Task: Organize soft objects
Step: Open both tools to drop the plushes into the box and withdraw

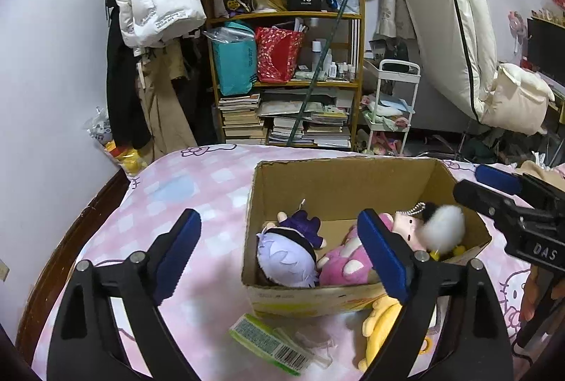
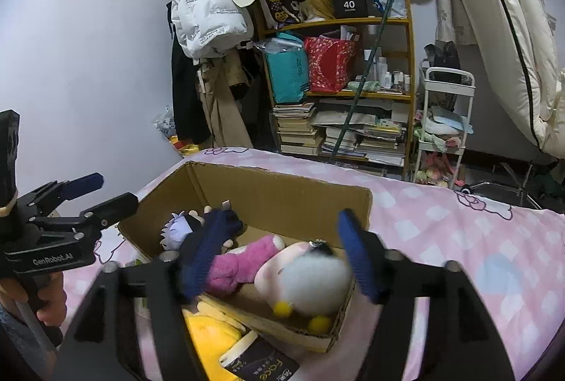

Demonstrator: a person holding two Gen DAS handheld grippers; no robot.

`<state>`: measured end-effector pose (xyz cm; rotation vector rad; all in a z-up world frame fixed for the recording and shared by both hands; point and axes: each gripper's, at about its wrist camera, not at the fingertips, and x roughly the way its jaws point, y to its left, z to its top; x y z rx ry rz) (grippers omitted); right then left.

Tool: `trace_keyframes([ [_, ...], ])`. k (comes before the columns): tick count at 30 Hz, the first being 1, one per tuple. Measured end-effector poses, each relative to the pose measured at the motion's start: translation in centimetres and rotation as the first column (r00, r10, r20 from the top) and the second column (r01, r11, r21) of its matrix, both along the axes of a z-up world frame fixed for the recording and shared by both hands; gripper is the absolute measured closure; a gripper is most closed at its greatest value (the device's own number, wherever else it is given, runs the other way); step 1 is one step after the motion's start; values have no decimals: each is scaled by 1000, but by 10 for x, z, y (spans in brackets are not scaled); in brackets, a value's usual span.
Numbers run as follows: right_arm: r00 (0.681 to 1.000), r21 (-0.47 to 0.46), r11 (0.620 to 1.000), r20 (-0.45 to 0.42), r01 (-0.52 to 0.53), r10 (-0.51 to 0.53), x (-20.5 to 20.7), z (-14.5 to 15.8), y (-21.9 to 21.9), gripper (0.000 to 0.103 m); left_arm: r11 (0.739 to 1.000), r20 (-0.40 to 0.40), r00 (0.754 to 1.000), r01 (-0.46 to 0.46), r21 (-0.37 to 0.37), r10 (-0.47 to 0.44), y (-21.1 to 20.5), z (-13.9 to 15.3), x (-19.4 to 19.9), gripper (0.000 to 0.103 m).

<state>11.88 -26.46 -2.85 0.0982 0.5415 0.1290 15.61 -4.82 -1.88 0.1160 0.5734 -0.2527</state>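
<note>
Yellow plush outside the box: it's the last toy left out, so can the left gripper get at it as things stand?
Probably yes. The yellow plush lies on the bed against the cardboard box, uncovered, right by the open, empty left gripper; only the box wall crowds it.

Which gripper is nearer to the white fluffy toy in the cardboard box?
Right. The right gripper is open directly above the white fluffy toy at the box's corner. The left gripper is open too, further toward the box's other side.

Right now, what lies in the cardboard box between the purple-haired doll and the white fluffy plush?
A pink plush toy, touching the purple-haired doll; the white fluffy plush lies beyond. Left wrist view.
</note>
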Motion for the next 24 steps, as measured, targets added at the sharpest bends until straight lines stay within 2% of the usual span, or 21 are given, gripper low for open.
trace_keyframes([
  [5,1000,11,1000,-13,9,-9,-12,5,2,14,998,-17,1000,-25,52,26,7,4,-12,9],
  [8,1000,18,1000,-12,17,-17,-17,6,2,12,999,-33,999,-39,30,40,16,9,-18,6],
  [11,1000,13,999,-7,29,-29,-27,9,5,4,999,-55,998,-42,11,43,25,13,-26,5],
  [18,999,1,999,20,43,-43,-55,21,11,0,997,-43,998,-47,59,49,34,23,-52,5],
  [24,999,-6,999,10,47,-47,-73,23,16,0,995,-52,996,-72,67,75,43,25,-72,5],
])
